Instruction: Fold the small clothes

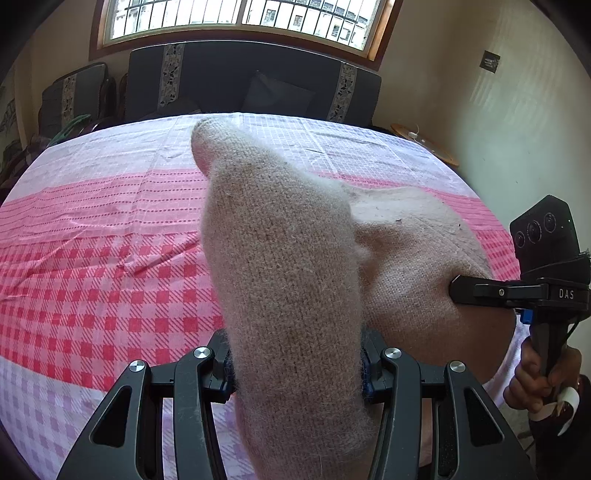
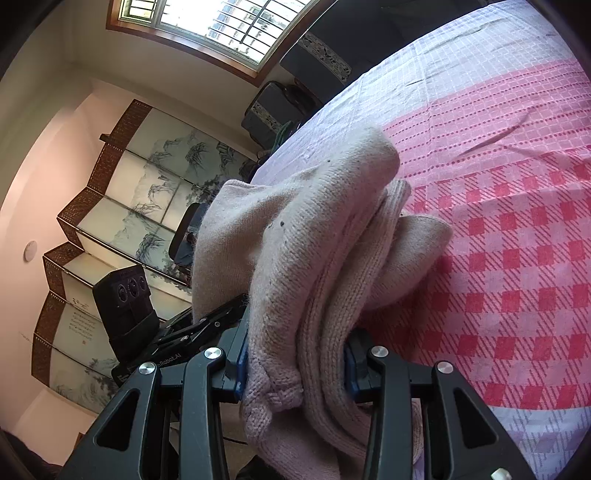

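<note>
A beige knitted garment hangs lifted above the pink checked bedspread. My left gripper is shut on a thick bunched fold of it, the wool filling the gap between the pads. In the left wrist view my right gripper reaches in from the right and pinches the garment's other part. In the right wrist view my right gripper is shut on several bunched layers of the garment, which droops onto the bedspread. The left gripper's body shows at the left there.
A dark sofa stands behind the bed under a barred window. A round wooden stool sits at the bed's far right. A painted folding screen lines the wall. A hand holds the right gripper's handle.
</note>
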A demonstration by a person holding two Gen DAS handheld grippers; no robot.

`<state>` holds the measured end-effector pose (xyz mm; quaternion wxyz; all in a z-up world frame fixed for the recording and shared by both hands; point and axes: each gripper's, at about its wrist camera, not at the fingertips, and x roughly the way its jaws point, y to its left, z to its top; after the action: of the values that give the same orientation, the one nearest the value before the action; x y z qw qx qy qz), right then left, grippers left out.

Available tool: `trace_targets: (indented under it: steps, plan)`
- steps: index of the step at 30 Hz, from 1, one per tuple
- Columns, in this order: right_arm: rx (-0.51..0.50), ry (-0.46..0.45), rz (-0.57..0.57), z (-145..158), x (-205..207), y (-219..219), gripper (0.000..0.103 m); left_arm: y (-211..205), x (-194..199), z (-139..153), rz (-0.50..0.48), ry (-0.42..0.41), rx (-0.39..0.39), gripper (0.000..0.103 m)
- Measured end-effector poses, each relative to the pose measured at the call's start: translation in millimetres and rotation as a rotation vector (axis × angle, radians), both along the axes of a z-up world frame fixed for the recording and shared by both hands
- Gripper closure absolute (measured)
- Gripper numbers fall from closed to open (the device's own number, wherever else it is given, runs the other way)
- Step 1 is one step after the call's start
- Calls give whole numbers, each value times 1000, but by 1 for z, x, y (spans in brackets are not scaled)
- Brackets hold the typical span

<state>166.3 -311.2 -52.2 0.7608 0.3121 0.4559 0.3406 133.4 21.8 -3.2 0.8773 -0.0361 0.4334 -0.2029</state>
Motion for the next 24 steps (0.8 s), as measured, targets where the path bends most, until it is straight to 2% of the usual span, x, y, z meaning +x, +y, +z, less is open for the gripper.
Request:
trace_targets:
  steps: [14, 21, 24]
  plan:
    - [-37, 10, -15, -4, -7, 6, 66, 0, -5, -23, 26, -8, -1, 52]
    - [-140, -11, -27, -6, -12, 13, 66, -6, -13, -34, 55, -47, 11, 46]
    - [-205, -47, -32, -4, -17, 20, 64, -7, -19, -36, 79, -80, 35, 38]
